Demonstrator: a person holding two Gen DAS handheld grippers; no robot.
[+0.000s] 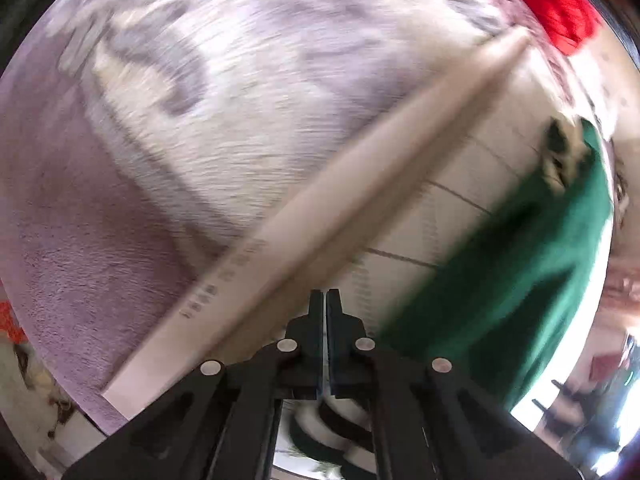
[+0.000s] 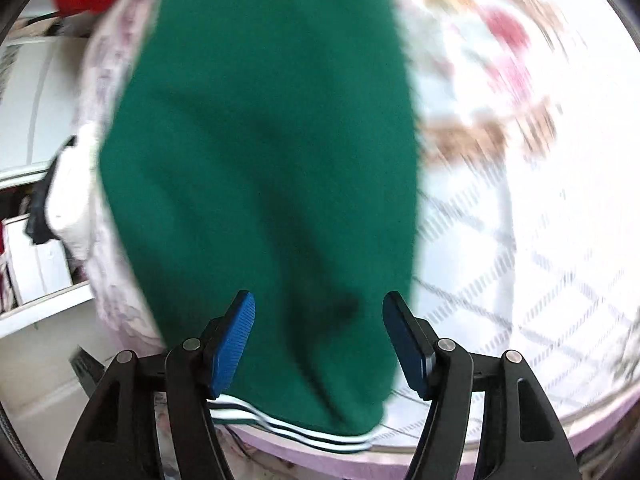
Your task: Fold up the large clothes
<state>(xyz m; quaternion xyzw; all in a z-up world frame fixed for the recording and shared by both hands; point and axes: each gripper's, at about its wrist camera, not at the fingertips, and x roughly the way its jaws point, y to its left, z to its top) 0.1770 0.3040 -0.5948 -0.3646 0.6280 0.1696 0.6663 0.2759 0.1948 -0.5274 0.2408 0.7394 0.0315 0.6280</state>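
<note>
A dark green garment (image 2: 272, 160) lies lengthwise on the bed sheet (image 2: 520, 240). Its white-striped hem (image 2: 300, 434) sits at the bed's near edge. My right gripper (image 2: 319, 300) hovers over the hem end, open, its blue pads (image 2: 234, 340) wide on either side of the cloth and not pressing on it. In the left wrist view the same green garment (image 1: 520, 264) lies off to the right. My left gripper (image 1: 325, 296) is shut with nothing visible between its fingers. It hangs over a cream edge strip (image 1: 320, 200), apart from the cloth. Both views are blurred.
The sheet (image 1: 460, 184) is white with a grid and flower print. A lilac and grey carpet (image 1: 100, 240) spreads left of the strip. Something red (image 1: 556, 4) lies at the far end. White shelves (image 2: 36, 120) stand left of the bed.
</note>
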